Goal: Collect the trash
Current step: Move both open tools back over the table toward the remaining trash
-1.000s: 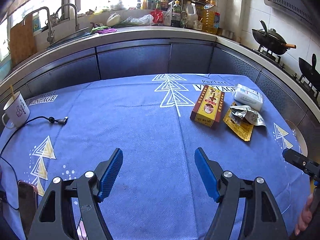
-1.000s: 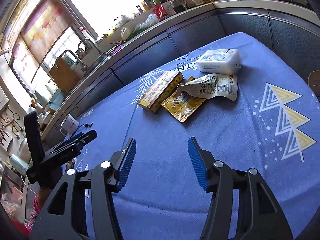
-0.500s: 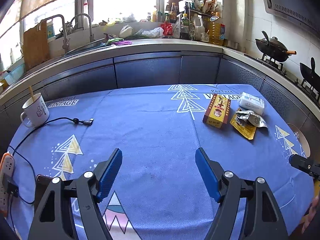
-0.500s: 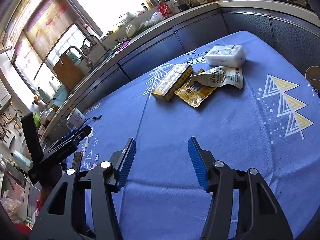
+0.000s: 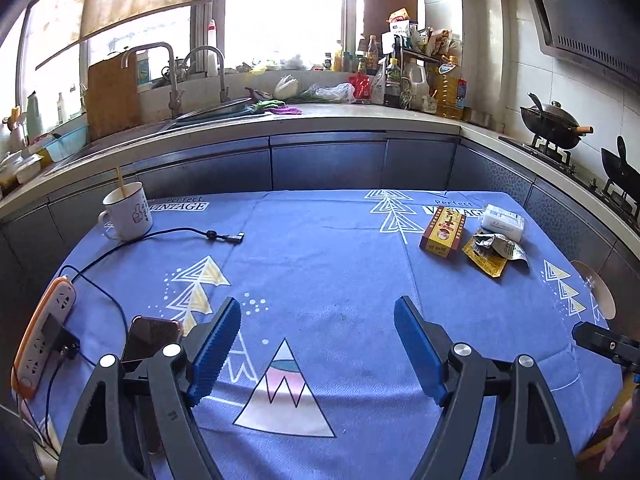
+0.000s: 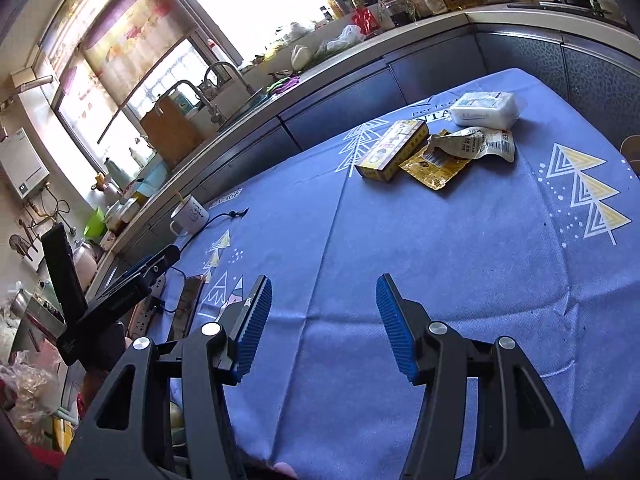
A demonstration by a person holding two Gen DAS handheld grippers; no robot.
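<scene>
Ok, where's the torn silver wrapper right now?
The torn silver wrapper lies at the table's far right in both views, overlapping the yellow sachet, just in front of the white tissue pack and right of the yellow box.

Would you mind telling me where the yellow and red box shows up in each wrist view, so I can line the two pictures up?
Left wrist view: the yellow and red box lies right of centre, on the far part of the blue tablecloth.
Right wrist view: the box lies above centre, slightly right.
Shared landmark: the white tissue pack just beyond the box.
</scene>
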